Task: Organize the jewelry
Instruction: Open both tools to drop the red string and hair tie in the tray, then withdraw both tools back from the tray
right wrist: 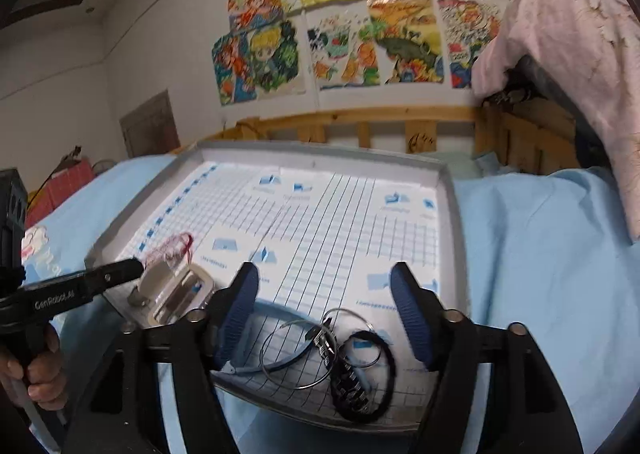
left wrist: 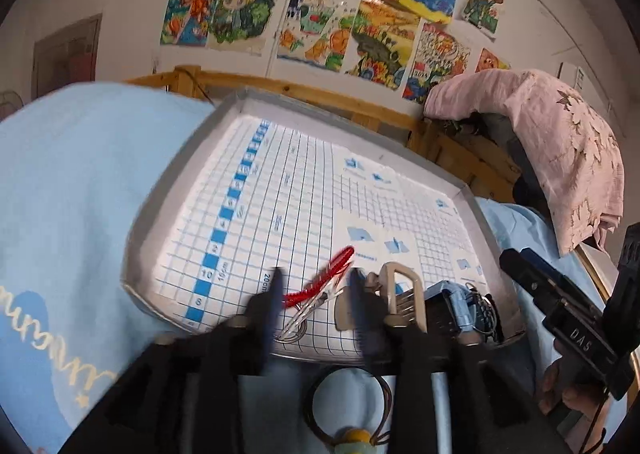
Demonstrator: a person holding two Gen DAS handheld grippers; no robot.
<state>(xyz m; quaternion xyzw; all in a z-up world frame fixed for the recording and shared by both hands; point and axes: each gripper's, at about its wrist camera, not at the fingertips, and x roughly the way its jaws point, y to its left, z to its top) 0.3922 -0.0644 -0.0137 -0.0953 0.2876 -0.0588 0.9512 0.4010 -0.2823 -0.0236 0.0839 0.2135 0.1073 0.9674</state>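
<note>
Jewelry: my left claw [left wrist: 316, 306] is part open over the red coil [left wrist: 320, 282], gripping nothing. Right claw [right wrist: 324, 318] is wide, empty, above rings [right wrist: 304, 350] and black band [right wrist: 372, 378]. All sit in tray [right wrist: 456, 238] on bed [right wrist: 540, 274].

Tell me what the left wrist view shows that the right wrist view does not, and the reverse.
Only the left wrist view: a brown cord bracelet with a yellow bead on the blue sheet, outside the tray, and the open left gripper.

Only the right wrist view: thin wire hoops lying clear of clutter, and the open right gripper with nothing between its fingers.

Both: the grid-lined tray, the red coil, the beige clip, the black hair tie.
</note>
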